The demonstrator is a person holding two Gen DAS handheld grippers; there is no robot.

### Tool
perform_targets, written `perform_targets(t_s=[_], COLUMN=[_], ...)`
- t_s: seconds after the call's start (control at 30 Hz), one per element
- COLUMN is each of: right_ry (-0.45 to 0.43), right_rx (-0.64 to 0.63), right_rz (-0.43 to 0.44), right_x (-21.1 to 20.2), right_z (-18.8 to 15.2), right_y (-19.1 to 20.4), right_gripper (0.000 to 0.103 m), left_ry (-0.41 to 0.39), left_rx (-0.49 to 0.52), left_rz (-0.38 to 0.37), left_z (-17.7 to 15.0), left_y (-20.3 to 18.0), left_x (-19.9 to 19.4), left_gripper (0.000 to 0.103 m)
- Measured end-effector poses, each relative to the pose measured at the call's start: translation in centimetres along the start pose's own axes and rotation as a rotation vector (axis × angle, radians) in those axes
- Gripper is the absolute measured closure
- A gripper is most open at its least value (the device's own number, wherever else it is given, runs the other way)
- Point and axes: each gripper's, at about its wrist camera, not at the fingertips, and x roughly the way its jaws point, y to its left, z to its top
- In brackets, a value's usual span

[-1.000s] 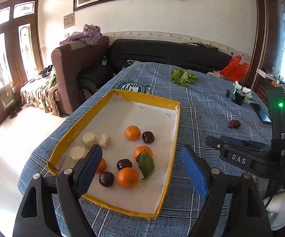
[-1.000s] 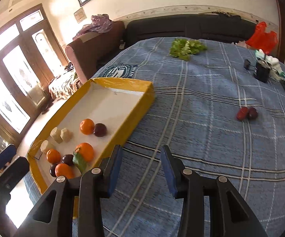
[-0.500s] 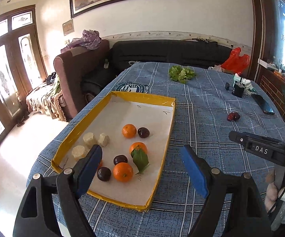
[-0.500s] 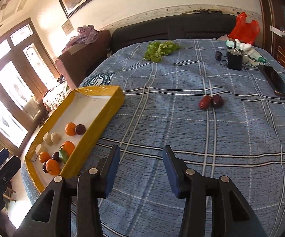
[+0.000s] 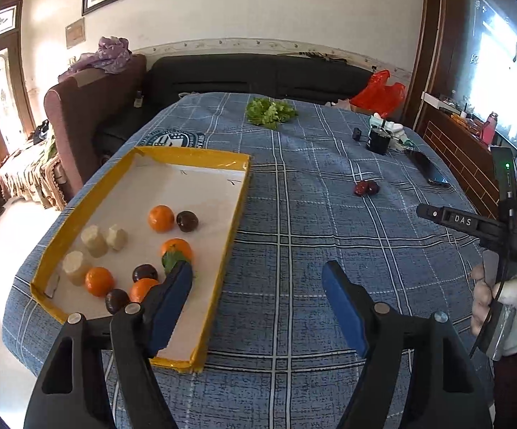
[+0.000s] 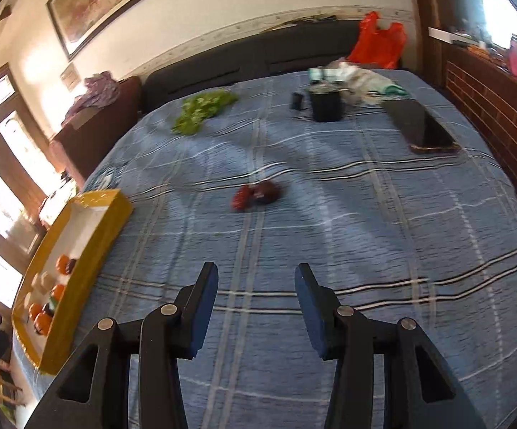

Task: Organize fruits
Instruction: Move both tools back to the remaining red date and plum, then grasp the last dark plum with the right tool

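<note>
A yellow-rimmed tray lies on the blue plaid table and holds several oranges, dark plums and pale chunks. The tray also shows in the right wrist view at far left. Two dark red fruits lie loose on the cloth, also ahead of the right gripper. My left gripper is open and empty, hovering over the tray's right edge. My right gripper is open and empty above the cloth, short of the red fruits.
Green lettuce lies at the far end. A black cup, a phone, white cloth and a red bag sit at the far right. A sofa and armchair stand beyond the table.
The right gripper has swung right and forward, so the two red fruits are now centred ahead and nearer. The left gripper has shifted right, away from the tray's middle.
</note>
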Motion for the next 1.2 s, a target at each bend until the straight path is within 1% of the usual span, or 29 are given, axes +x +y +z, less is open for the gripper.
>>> perform_targets(t_s=[0.07,0.13,0.27,0.33,0.43,0.6,0.7,0.87,0.97,1.0,1.03,1.07,1.2], right_ry=[0.001,0.001,0.012,0.023,0.038,0.059,0.055,0.037,0.044,0.046,0.041,0.042,0.051], right_rx=[0.019,0.027,0.033,0.046,0.050,0.023,-0.024,-0.143,-0.215,-0.227,-0.238,-0.246,-0.288], right_rz=[-0.020,-0.037,-0.051,-0.041,-0.022,-0.027,-0.043,-0.111,-0.144,-0.144,-0.122,-0.120,-0.135], right_x=[0.2,0.6,2.3,3.1,4.1,5.7,6.8,9.3,11.2,11.7,12.0,12.3,13.3], right_z=[0.4,1.0,2.2,2.6,2.8,2.5,3.0,4.4,5.1,5.3,5.5,5.6,6.1], right_y=[-1.2,-1.9,-2.2,-2.1,-1.8,-0.8,-0.2,1.0,1.5,1.6,1.7,1.8,2.7], right_gripper=[0.054,0.054,0.055,0.055,0.055,0.055,0.055,0.055,0.055,0.055,0.055,0.055,0.055], left_ry=[0.015,0.020,0.019,0.021,0.034,0.052,0.061,0.073,0.072,0.074,0.076,0.080,0.092], left_rx=[0.000,0.003,0.010,0.010,-0.004,-0.014,-0.014,-0.019,-0.027,-0.031,-0.035,-0.038,-0.037], left_rz=[-0.036,-0.055,-0.057,-0.052,-0.051,-0.057,-0.061,-0.060,-0.058,-0.057,-0.055,-0.054,-0.050], left_z=[-0.2,-0.3,-0.3,-0.2,-0.1,0.0,0.1,0.3,0.5,0.6,0.7,0.7,0.6], left_y=[-0.3,-0.4,-0.5,-0.4,0.0,0.2,0.1,0.4,0.7,0.8,0.9,0.9,0.8], left_x=[0.5,0.7,0.8,1.0,1.6,2.5,3.0,4.0,4.4,4.6,4.9,5.1,5.7], left_gripper=[0.028,0.028,0.028,0.028,0.028,0.028,0.028,0.028,0.028,0.028,0.028,0.028,0.028])
